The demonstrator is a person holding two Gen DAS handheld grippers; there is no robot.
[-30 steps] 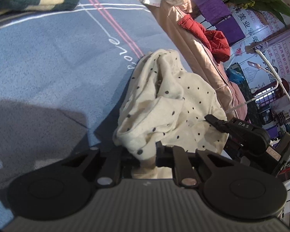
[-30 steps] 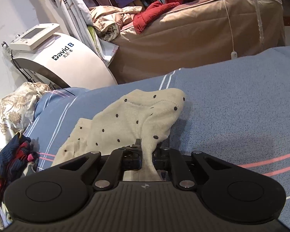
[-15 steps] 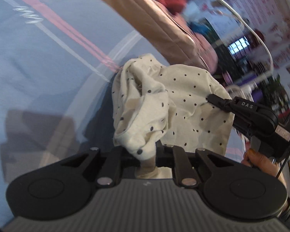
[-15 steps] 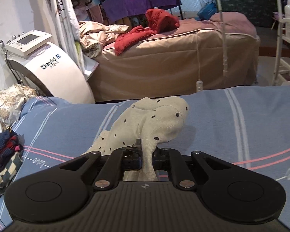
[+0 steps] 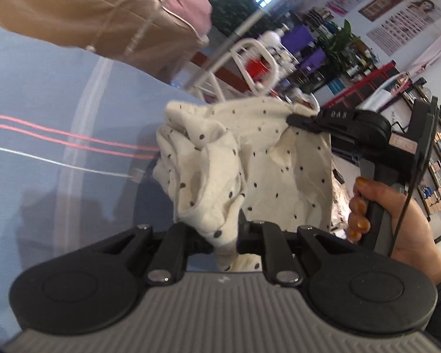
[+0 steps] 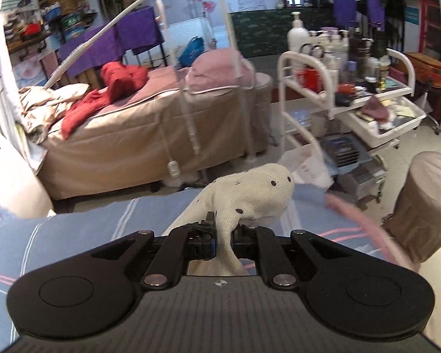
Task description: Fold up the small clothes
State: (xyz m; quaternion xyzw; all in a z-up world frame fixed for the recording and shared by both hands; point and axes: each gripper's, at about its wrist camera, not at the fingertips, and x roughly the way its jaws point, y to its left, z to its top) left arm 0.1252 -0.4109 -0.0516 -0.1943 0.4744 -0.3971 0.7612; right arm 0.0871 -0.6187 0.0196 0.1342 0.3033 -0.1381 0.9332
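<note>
A small cream garment with black dots [image 5: 250, 158] hangs in the air above a blue striped bedspread [image 5: 44, 111]. My left gripper [image 5: 225, 236] is shut on a bunched lower edge of it. In the left wrist view my right gripper [image 5: 294, 117] pinches the garment's upper right corner, and a hand [image 5: 397, 223] grips its handle. From the right wrist view the same cloth [image 6: 250, 194] bulges over my right gripper [image 6: 223, 239], which is shut on it. The cloth between the two grips sags in folds.
Beyond the blue bedspread [image 6: 73, 229] stands a tan massage bed [image 6: 138, 135] with red clothing [image 6: 117, 82] on it. A white trolley [image 6: 347, 97] crowded with bottles stands to the right, and a tan covered stool [image 6: 426, 200] is close at the right edge.
Both grippers have lifted the dotted garment off the bedspread and swung it sideways toward the bed's edge. The left gripper has rolled. Both grips have held.
</note>
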